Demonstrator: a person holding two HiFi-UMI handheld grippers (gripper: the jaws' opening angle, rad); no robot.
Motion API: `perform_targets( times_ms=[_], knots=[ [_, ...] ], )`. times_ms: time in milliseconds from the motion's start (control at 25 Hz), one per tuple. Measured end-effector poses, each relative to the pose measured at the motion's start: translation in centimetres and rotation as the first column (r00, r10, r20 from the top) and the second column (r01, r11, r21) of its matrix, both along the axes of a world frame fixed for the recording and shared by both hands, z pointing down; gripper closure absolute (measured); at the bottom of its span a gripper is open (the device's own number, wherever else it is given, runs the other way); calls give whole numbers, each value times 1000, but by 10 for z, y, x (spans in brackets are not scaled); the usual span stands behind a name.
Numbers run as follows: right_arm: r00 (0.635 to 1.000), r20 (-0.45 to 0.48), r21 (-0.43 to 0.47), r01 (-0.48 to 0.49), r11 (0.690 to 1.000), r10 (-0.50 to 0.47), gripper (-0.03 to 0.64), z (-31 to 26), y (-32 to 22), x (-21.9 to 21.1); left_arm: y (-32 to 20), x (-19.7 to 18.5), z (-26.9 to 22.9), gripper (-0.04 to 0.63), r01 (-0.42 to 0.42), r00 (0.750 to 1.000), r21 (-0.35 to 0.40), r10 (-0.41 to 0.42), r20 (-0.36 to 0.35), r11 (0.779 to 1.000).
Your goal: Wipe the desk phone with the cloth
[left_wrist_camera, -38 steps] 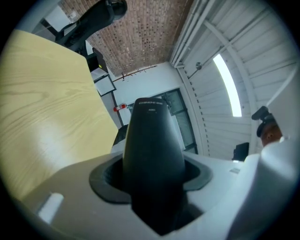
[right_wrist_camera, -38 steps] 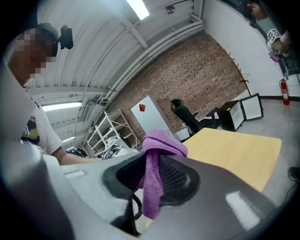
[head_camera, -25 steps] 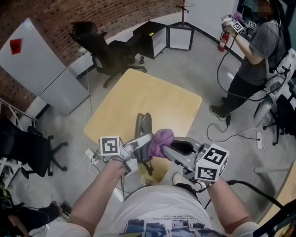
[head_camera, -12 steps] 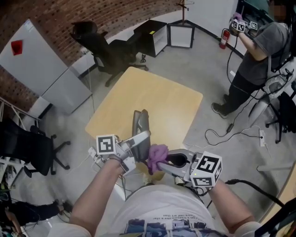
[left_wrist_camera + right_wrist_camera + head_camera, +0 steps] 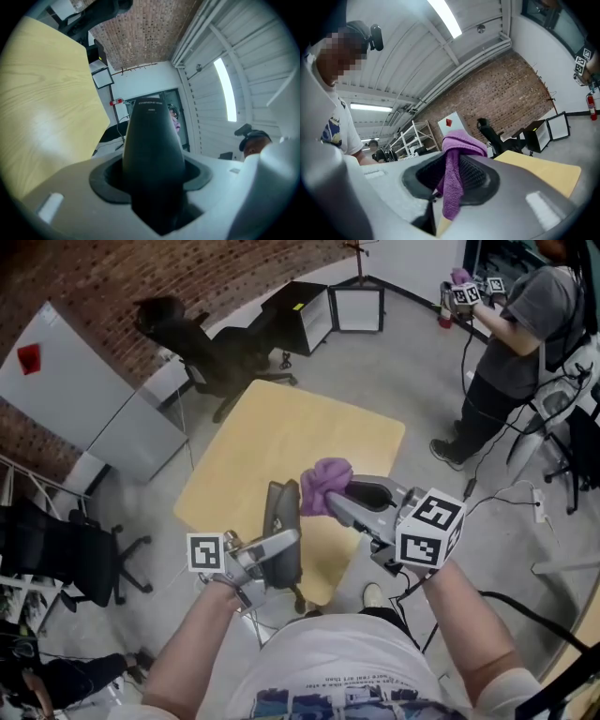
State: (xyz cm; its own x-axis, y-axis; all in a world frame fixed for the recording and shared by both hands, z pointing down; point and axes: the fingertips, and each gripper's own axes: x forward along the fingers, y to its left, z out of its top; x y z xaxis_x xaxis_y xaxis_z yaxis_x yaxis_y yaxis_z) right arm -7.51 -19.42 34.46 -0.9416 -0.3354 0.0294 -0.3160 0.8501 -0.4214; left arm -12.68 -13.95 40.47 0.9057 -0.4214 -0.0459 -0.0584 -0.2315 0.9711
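The desk [image 5: 281, 442] has a pale wood-grain top, smooth with a soft sheen. The cloth [image 5: 324, 482] is purple, soft and fuzzy, bunched in thick folds. The desk phone [image 5: 279, 523] looks like dark grey plastic, matt and smooth. The right gripper [image 5: 337, 497] has a smooth grey plastic shell with a faint gloss. The back wall [image 5: 141, 277] is rough red brick. The floor [image 5: 403, 381] is bare grey concrete, smooth and dull.

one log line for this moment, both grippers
left gripper: shut on desk phone, over table edge | right gripper: shut on purple cloth | cloth by phone's top end, contact unclear
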Motion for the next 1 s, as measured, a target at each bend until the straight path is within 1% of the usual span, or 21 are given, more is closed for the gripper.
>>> perform_targets(
  times_ms=[80, 200, 280, 360, 480, 680, 840, 1000],
  knots=[
    [999, 39, -10, 5, 1000, -4, 525, -2, -7, -5, 6, 5, 0, 305, -15, 1000, 7, 15, -7, 1000],
    [997, 74, -69, 41, 997, -36, 525, 15, -5, -14, 12, 9, -2, 305, -23, 999, 17, 24, -27, 1000],
    [997, 70, -116, 48, 992, -40, 525, 32, -3, -19, 12, 8, -5, 305, -15, 999, 20, 16, -39, 1000],
    [997, 59, -151, 63, 987, -55, 525, 47, 4, -23, 11, 5, -6, 305, -2, 999, 23, 3, -35, 1000],
    [994, 53, -165, 106, 981, -98, 525, 55, 21, -29, 5, -1, -3, 305, 16, 1000, 19, -16, -16, 1000],
    [986, 29, -182, 165, 969, -163, 526, 70, 54, -34, -3, -8, 0, 305, 47, 999, 11, -47, -13, 999],
    [969, 19, -196, 244, 950, -245, 526, 76, 87, -37, -11, -14, 1, 305, 66, 998, 4, -66, -9, 998],
    [932, -6, -197, 355, 914, -363, 526, 80, 125, -37, -16, -15, -5, 305, 60, 998, 14, -60, -18, 998]
  ],
)
